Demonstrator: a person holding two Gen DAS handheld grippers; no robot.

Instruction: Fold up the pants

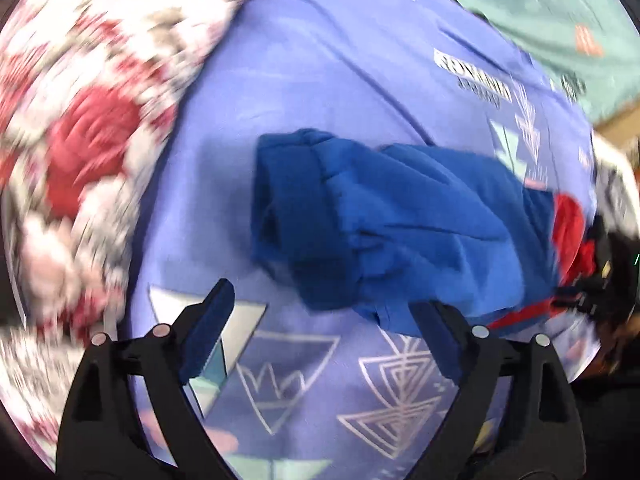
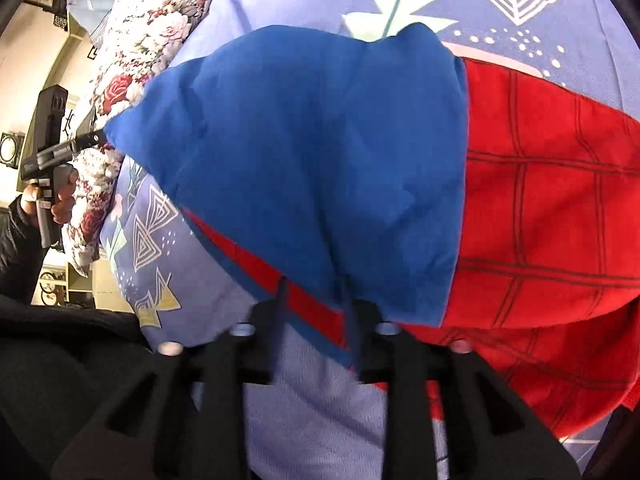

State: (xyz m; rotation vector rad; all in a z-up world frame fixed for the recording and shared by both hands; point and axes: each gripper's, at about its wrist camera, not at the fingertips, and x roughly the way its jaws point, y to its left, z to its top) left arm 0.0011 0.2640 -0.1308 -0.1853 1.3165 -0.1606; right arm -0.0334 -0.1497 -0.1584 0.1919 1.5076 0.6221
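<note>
The pants (image 1: 400, 220) are blue with a red, black-lined part (image 2: 548, 208) and lie bunched on a lilac patterned bedsheet (image 1: 320, 60). In the left wrist view my left gripper (image 1: 320, 320) is open and empty, just in front of the blue leg end. In the right wrist view the pants (image 2: 320, 160) fill the middle, and my right gripper (image 2: 316, 312) is shut on the lower edge of the blue and red cloth. The left gripper also shows in the right wrist view (image 2: 86, 138), at the far left tip of the blue cloth.
A floral red and white quilt (image 1: 80, 140) lies along the left of the bed and also shows in the right wrist view (image 2: 132, 60). A teal cloth (image 1: 540, 8) lies at the upper right. The sheet (image 2: 304, 400) runs under my right gripper.
</note>
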